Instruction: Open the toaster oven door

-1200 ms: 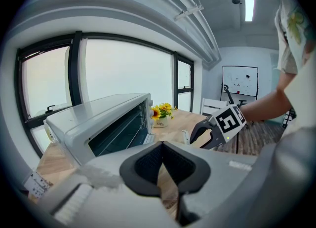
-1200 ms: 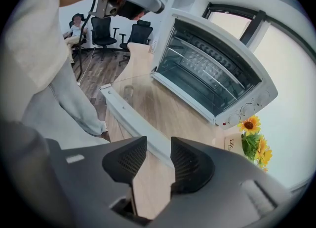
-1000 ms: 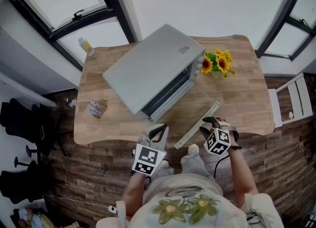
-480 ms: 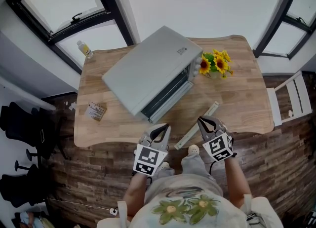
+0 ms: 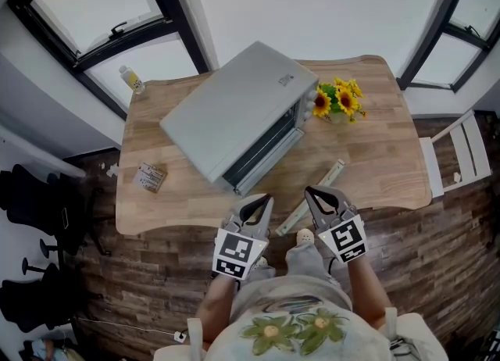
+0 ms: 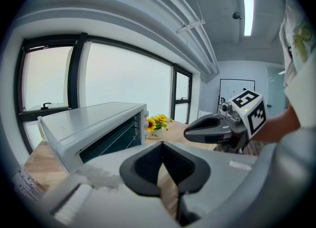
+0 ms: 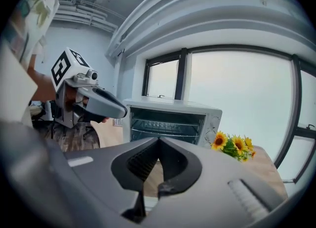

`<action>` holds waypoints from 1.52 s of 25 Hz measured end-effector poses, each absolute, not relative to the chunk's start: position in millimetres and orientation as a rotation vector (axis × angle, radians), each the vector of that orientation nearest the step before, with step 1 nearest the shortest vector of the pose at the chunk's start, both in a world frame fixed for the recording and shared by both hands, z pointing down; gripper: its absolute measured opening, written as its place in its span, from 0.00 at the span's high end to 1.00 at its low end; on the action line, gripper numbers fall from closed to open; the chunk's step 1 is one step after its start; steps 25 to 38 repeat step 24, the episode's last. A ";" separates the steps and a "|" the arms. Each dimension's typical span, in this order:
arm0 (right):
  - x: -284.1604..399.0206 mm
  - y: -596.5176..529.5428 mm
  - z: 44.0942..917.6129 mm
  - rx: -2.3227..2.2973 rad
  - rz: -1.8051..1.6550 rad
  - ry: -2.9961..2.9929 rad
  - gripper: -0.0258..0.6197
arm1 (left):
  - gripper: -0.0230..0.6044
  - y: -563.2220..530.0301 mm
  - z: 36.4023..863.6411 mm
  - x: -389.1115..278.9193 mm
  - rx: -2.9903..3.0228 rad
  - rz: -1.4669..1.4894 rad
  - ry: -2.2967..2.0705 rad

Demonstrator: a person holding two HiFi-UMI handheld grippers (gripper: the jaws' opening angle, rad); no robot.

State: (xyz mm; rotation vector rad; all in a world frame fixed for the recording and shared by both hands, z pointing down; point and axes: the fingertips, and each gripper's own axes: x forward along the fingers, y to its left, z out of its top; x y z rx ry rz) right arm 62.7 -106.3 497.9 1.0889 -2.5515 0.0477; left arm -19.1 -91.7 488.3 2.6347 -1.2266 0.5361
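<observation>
Oven [image 5: 234,113] mid-surface [image 5: 383,156], door [image 5: 332,174] dropped open towards the person. Left hand-held gripper [image 5: 262,203] closed, empty, at the near edge. Right hand-held gripper [image 5: 312,194] beside it, jaws just closed on nothing, near the door's edge.

Pale short-sleeved shirt [image 5: 291,328] with yellow-green flowers; left gripper [image 5: 262,201] and right gripper [image 5: 312,194] — grey shells, each bearing a black-and-white marker cube [image 5: 234,254].

Left tongs [image 5: 256,205] and right tongs [image 5: 316,196] hover side by side, both empty and shut, the right just closed.
</observation>
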 end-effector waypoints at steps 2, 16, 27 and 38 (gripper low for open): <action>58.2 -104.9 492.5 1.096 0.043 -2.559 0.96 | 0.96 -90.9 486.9 -18.6 2.638 0.526 -1.224; 35.8 -98.0 475.9 1.144 0.073 -2.590 0.96 | 0.96 -85.9 482.4 -21.2 2.650 0.481 -1.216; 36.7 -95.3 474.5 1.149 0.079 -2.584 0.96 | 0.96 -84.7 481.4 -23.4 2.652 0.481 -1.213; 36.7 -95.3 474.5 1.149 0.079 -2.584 0.96 | 0.96 -84.7 481.4 -23.4 2.652 0.481 -1.213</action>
